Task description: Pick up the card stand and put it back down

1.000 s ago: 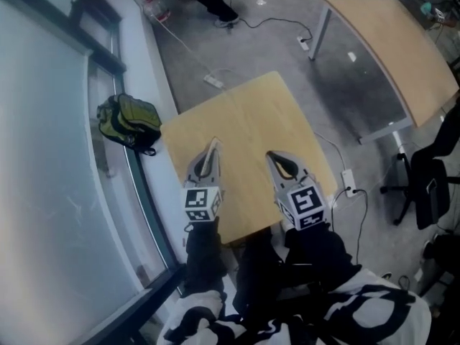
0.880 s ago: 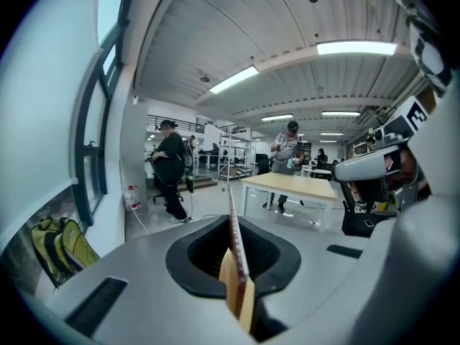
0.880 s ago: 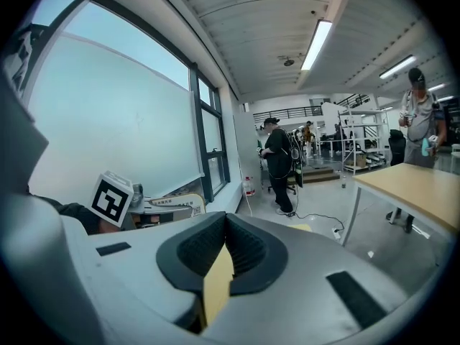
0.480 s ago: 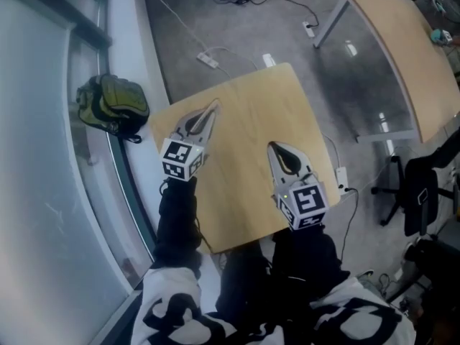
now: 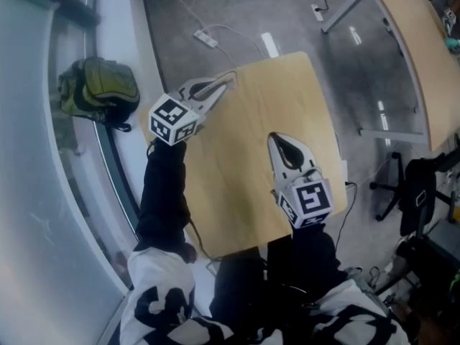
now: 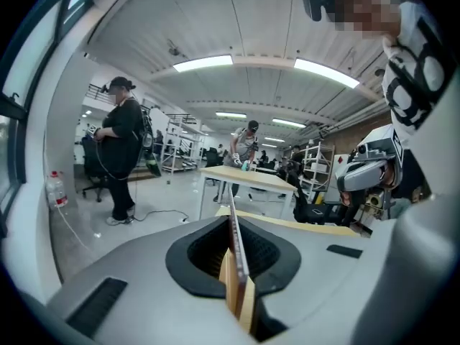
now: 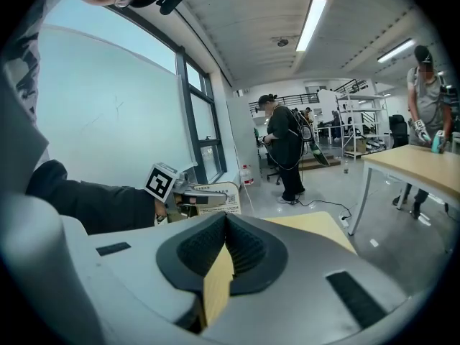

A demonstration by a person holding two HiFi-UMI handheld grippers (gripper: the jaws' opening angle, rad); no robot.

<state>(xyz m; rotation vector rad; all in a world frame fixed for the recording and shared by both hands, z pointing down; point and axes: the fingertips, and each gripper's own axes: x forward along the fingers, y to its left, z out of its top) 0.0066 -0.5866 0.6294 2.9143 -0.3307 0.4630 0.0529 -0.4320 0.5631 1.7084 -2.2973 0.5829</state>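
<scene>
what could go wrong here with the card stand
The left tongs pinch the card stand by a thin edge only, so it might twist or slip out. It is held at the table's far left corner; set down there, it could tip off onto the floor.

- We saw a grey concrete floor (image 5: pixel 215 13) around a square wooden surface (image 5: pixel 244 164); a white power strip (image 5: pixel 205 39) and loose cables lay on that floor.
- A frosted window (image 5: pixel 29 192) ran along the left wall, and a green backpack (image 5: pixel 97 88) sat by its ledge.
- A second, curved table (image 5: pixel 413 49) and a black office chair (image 5: pixel 417 192) stood to the right.
- Long ceiling lights (image 6: pixel 205 64) were lit, and metal shelving racks (image 6: pixel 176 146) lined the far end.
</scene>
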